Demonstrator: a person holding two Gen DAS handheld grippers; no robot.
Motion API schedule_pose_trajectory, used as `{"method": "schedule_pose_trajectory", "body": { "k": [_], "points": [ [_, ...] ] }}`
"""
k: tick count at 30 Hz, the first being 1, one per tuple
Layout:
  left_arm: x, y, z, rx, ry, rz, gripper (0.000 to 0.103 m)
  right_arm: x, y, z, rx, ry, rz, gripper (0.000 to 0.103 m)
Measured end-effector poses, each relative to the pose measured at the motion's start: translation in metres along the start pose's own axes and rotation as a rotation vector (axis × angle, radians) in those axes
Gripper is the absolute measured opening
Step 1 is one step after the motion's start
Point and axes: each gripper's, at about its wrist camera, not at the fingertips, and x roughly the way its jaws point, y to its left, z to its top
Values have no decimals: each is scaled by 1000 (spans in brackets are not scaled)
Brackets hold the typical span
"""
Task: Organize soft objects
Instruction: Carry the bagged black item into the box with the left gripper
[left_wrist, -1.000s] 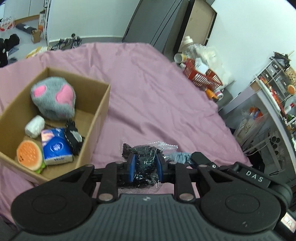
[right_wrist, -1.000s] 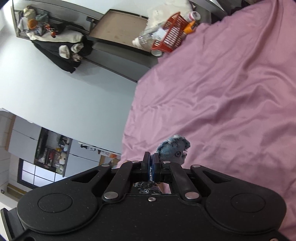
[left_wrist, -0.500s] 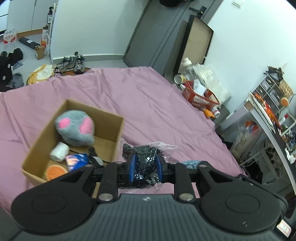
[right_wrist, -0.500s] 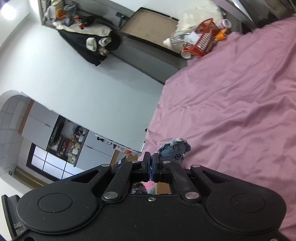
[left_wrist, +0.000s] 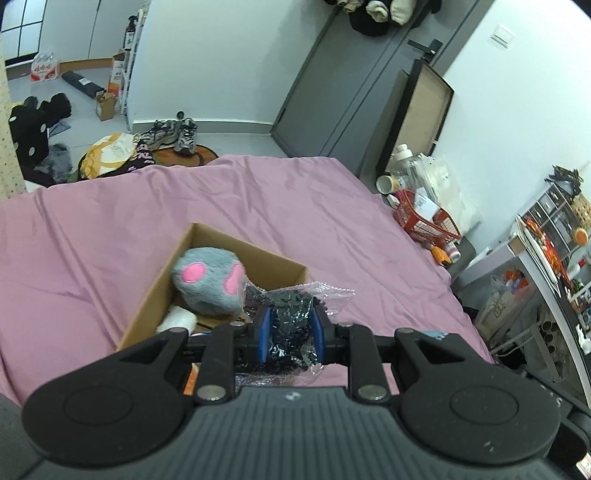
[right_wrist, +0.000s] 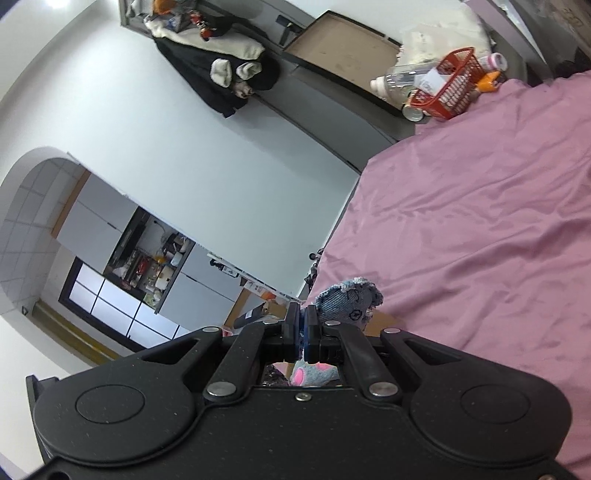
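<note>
My left gripper (left_wrist: 291, 325) is shut on a clear plastic bag of black bits (left_wrist: 295, 314) and holds it above the near right corner of an open cardboard box (left_wrist: 155, 291) on the purple bedsheet (left_wrist: 258, 206). Inside the box lie a grey plush with pink patches (left_wrist: 207, 282) and a white roll (left_wrist: 177, 322). My right gripper (right_wrist: 302, 325) is shut on a small blue denim soft toy (right_wrist: 349, 301), held in the air over the purple sheet (right_wrist: 480, 221). The grey plush shows below the right gripper (right_wrist: 314, 373).
A red basket (left_wrist: 428, 218) with bottles and cups stands off the bed's far right corner. A grey door (left_wrist: 351, 92) and leaning board (left_wrist: 424, 110) are beyond. Shoes (left_wrist: 181, 134) and clutter lie on the floor at left. A shelf (left_wrist: 554, 236) stands at right.
Both grippers have risen and tilted up, so the box looks smaller and sits lower in the left view. The bag now hangs over the box corner. The denim toy stays gripped.
</note>
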Motion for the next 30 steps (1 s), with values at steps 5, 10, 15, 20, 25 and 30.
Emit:
{"method": "schedule_pose_trajectory", "body": {
  "k": [5, 10, 15, 20, 25, 30],
  "points": [
    [5, 19, 5, -39, 5, 9, 23, 13, 9, -12, -37, 30, 0, 2],
    [12, 38, 9, -75, 18, 13, 23, 23, 17, -21, -64, 54, -8, 2],
    [22, 57, 11, -103, 43, 18, 23, 34, 21, -27, -81, 69, -23, 2],
    [31, 74, 13, -125, 73, 33, 23, 45, 26, -34, -94, 86, -46, 2],
    [40, 88, 10, -153, 120, 16, 24, 58, 30, -41, -115, 100, -64, 2],
    [40, 91, 17, -136, 121, 14, 26, 67, 34, -44, -123, 88, -74, 2]
  ]
}}
